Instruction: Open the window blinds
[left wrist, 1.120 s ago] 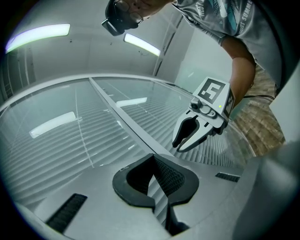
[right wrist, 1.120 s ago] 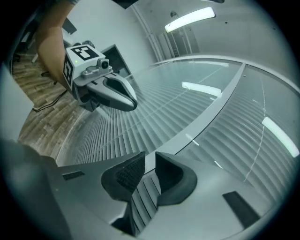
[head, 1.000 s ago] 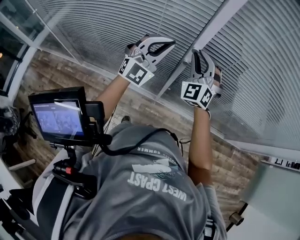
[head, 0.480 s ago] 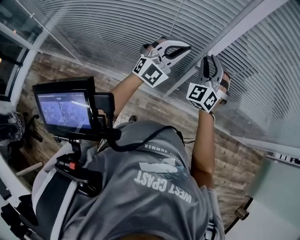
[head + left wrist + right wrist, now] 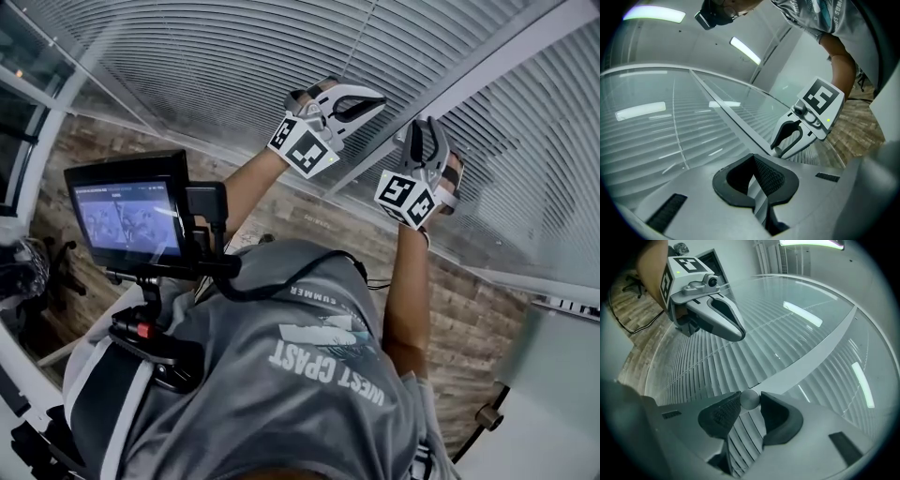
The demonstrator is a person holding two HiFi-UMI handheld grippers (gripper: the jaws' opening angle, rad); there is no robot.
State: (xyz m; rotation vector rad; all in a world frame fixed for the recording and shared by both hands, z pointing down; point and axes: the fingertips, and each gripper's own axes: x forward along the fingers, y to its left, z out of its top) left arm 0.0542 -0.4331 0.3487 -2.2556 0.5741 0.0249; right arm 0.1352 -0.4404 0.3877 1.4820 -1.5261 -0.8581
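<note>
Closed white slat blinds (image 5: 216, 56) fill the window above me, split by a pale frame bar (image 5: 487, 66). My right gripper (image 5: 424, 128) is raised against that bar. In the right gripper view it (image 5: 750, 402) is shut on a small round grey knob (image 5: 750, 398) that sits at the bar (image 5: 820, 352). My left gripper (image 5: 367, 97) is held up beside it in front of the slats. Its pads (image 5: 768, 176) meet with nothing between them. Each gripper shows in the other's view: the right gripper (image 5: 794, 136) and the left gripper (image 5: 710, 310).
A small monitor (image 5: 127, 220) on a chest mount sits at the left, with a cable across the grey shirt. Wood-look floor (image 5: 478, 309) lies below the window. A dark office chair (image 5: 28, 272) stands far left and a pale tabletop (image 5: 553, 375) lower right.
Both grippers have risen and shifted right along the blinds over the last second; since half a second ago they have hardly moved. The right gripper stays at the frame bar.
</note>
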